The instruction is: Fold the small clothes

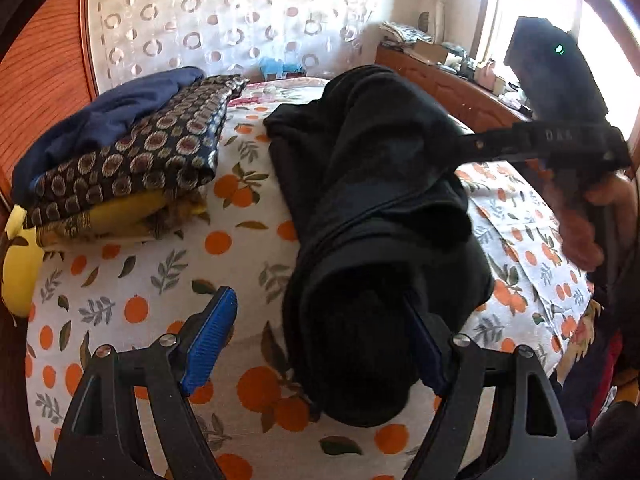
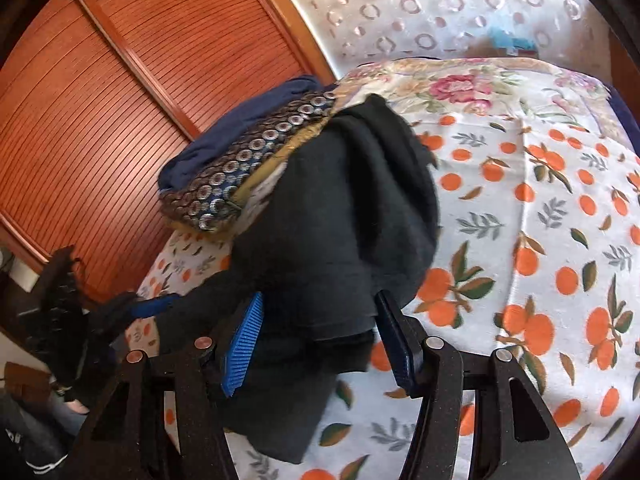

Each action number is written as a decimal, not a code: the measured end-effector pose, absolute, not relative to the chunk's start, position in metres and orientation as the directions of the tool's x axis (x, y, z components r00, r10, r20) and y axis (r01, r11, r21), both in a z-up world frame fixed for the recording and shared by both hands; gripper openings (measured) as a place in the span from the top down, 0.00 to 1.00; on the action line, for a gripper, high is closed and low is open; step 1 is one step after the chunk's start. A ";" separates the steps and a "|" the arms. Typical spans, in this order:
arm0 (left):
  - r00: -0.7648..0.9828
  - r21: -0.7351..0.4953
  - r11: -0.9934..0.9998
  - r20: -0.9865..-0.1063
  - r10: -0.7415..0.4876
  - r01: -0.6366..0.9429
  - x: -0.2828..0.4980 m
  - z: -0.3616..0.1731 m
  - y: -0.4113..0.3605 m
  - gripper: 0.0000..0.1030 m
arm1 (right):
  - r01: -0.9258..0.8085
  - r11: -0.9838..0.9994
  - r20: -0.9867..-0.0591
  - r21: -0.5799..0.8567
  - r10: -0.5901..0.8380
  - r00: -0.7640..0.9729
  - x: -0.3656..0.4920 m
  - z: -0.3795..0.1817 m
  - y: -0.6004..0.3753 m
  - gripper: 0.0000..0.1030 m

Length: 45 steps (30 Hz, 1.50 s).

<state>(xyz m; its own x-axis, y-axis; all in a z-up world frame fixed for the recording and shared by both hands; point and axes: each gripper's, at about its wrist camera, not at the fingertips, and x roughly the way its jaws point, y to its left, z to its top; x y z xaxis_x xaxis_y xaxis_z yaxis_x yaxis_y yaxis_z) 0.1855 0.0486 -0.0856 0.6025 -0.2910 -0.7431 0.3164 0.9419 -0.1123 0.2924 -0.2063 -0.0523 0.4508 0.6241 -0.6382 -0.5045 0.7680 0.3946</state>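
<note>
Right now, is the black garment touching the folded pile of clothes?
Cannot tell. In the left wrist view, patterned sheet shows between the black garment and the folded pile; the right wrist view has them overlapping.

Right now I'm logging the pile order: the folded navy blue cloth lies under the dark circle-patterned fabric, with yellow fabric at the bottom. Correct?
Not quite: the folded navy blue cloth lies on top of the dark circle-patterned fabric, as the left wrist view shows. Yellow fabric is at the bottom.

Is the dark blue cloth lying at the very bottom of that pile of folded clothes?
No, the dark blue cloth lies on top of the pile, above the circle-patterned fabric and the yellow pieces.
</note>
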 end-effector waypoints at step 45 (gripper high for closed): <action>0.588 -0.290 0.934 -0.726 -0.357 0.209 0.180 -0.104 0.073 0.31 | -0.496 0.753 -0.702 0.431 0.626 0.341 0.370 -0.093 -0.188 0.42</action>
